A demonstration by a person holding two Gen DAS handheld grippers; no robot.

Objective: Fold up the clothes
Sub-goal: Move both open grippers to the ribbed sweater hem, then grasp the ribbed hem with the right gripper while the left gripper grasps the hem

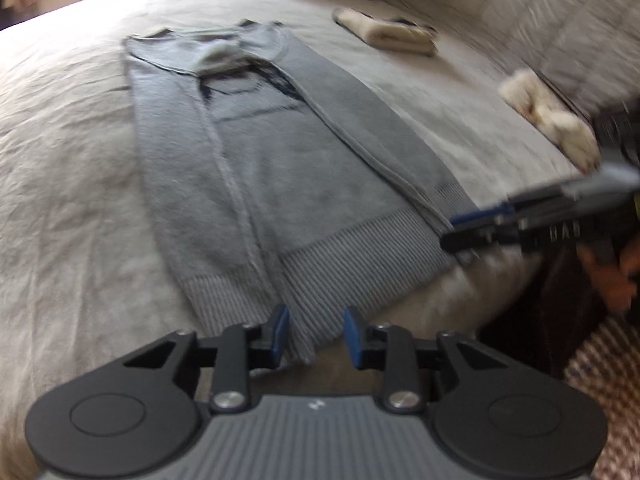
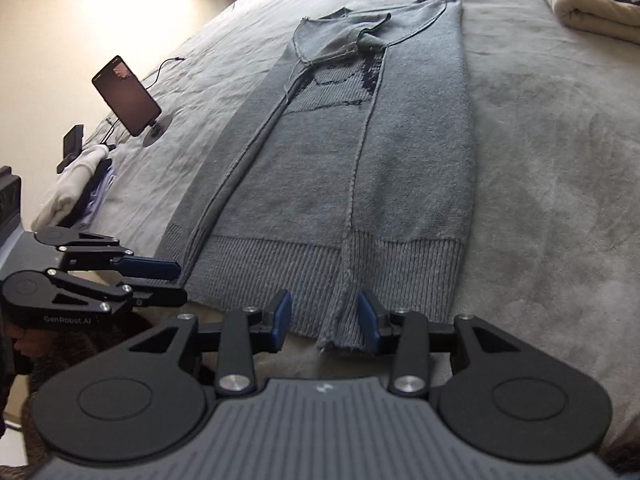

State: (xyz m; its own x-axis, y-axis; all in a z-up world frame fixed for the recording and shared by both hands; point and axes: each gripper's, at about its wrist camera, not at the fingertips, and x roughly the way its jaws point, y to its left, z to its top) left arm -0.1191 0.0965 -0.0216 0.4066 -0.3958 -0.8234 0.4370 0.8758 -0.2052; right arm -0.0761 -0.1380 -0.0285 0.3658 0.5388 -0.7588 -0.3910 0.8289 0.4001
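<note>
**Both grippers at the sweater's ribbed hem**

Far left on the bed, a phone [image 2: 126, 96] stood propped on a small round stand with a cable trailing behind it, and a heap of pale and lilac cloth [image 2: 76, 188] lay at the mattress edge nearby. Next came the left gripper [image 2: 180, 280], its blue-padded fingers partly apart, straddling the near-left corner of the hem (whether the pads pressed the knit, I could not tell). In its own view a ribbed cuff lay between the pads [image 1: 280, 334].

Centre stage, the grey sweater [image 2: 360, 168] lay flat on the grey bedspread [image 2: 552, 184], both sleeves folded in lengthwise over the body, collar at the far end, hem toward the cameras. The right gripper [image 2: 324, 320] sat at the hem's middle, jaws moderately apart, a sleeve cuff hanging between them; no squeeze was visible.

Further right, a folded cream garment [image 2: 592, 8] rested well apart from the sweater. The left camera, blurred, also caught a second cream bundle [image 1: 548, 116] near the bed's edge and a striped rug [image 1: 608, 380] below.
</note>
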